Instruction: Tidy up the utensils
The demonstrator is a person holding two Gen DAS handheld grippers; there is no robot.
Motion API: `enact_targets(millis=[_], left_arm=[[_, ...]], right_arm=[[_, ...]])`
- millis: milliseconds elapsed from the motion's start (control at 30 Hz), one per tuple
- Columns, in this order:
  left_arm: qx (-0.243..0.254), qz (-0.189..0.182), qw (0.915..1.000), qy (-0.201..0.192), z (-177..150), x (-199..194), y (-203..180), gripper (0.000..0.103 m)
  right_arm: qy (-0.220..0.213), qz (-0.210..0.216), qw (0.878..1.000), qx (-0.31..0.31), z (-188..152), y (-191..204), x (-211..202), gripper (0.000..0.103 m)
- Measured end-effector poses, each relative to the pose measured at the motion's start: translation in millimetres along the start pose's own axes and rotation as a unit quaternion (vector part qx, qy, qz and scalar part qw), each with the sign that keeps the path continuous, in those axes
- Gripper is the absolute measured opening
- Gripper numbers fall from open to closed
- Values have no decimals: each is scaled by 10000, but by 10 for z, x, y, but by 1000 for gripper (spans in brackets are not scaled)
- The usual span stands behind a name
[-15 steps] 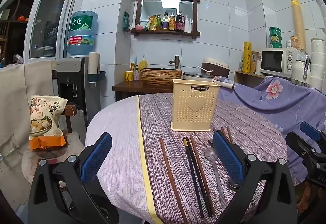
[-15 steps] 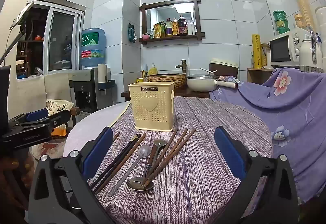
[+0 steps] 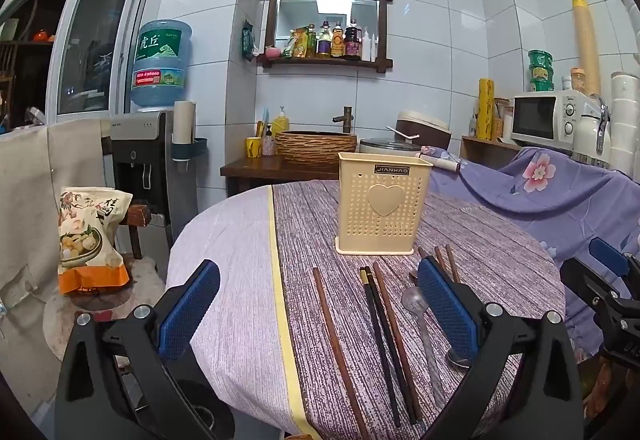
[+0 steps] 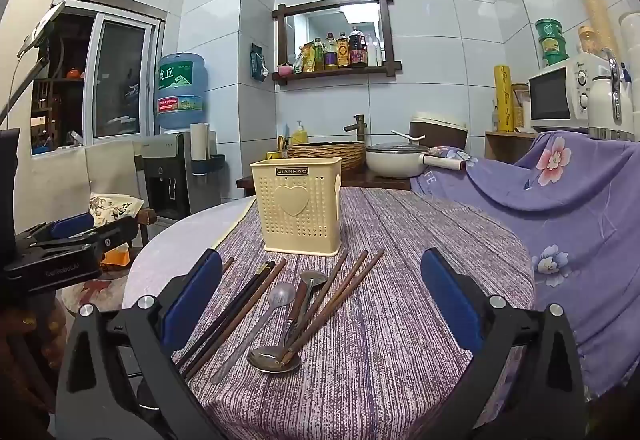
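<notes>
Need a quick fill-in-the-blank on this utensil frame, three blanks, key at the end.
1. The raised shape on the front of the cream holder is a ____.
2. The chopsticks and spoons lie on the ____ in front of the holder.
3. The jaws of the left gripper and the right gripper are both ____.

Missing words: heart; tablecloth; open

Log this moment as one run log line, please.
stage: start | left claw: open, empty | right claw: open, empty | chopsticks, spoons: loose on tablecloth | utensil holder: upright, unfilled so far
</notes>
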State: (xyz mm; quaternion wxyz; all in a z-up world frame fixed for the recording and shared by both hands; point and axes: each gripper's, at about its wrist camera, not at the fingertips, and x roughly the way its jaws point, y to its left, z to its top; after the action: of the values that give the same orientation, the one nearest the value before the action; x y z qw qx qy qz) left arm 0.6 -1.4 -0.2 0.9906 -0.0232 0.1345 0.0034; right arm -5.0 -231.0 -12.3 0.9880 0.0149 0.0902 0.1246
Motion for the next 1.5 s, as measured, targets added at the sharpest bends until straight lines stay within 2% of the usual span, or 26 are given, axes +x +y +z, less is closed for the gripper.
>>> enact_targets(millis=[1500], left_arm=[[-3, -24, 10000, 76, -61, 49, 23, 97]], right_arm=[[95, 1, 10000, -15, -52, 55, 106, 98]])
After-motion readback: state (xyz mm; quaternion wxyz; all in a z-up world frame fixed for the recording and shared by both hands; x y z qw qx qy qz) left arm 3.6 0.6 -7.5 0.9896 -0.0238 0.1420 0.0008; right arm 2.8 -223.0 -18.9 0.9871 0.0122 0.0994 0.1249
